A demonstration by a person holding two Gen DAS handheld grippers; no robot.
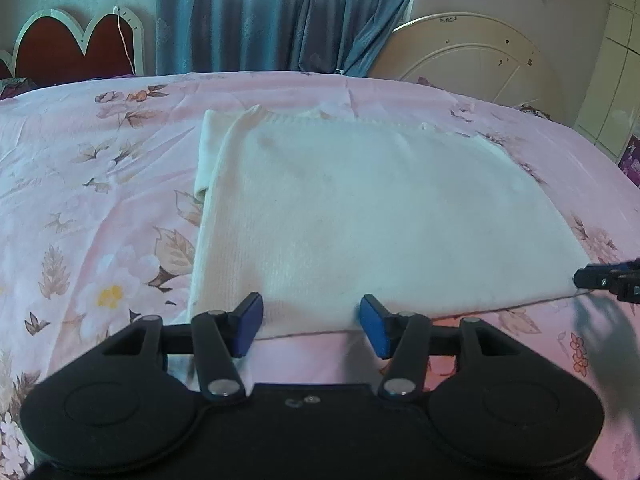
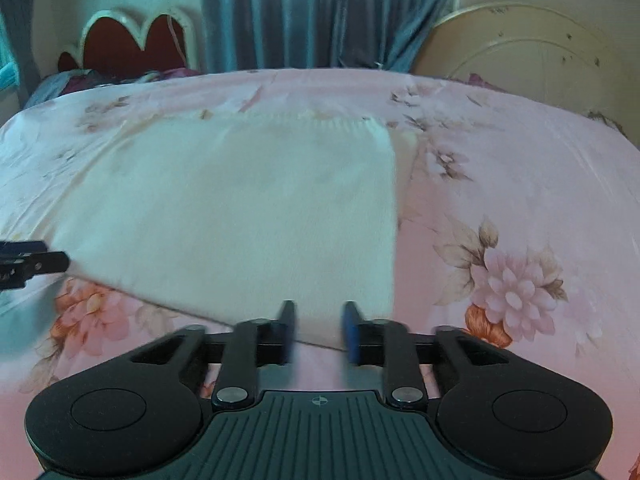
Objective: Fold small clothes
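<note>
Sweater (image 1: 360, 208), white knit, lies flat on pink floral bedsheet (image 1: 80, 200), sides folded in. Looks soft, light, limp; likely sags and stretches if lifted 1-sided. Left gripper (image 1: 311, 326) open at near hem; right gripper (image 2: 319, 330) open at near-right corner. Best hold: near hem, 2 corners, pinching all layers.

A pink floral bedsheet (image 1: 100, 208) covers the bed. Behind it hangs a blue-grey curtain (image 1: 272, 16), with a red headboard with white scalloped trim (image 1: 76, 46) to its left and a cream round panel (image 1: 476, 60) leaning at right.
</note>
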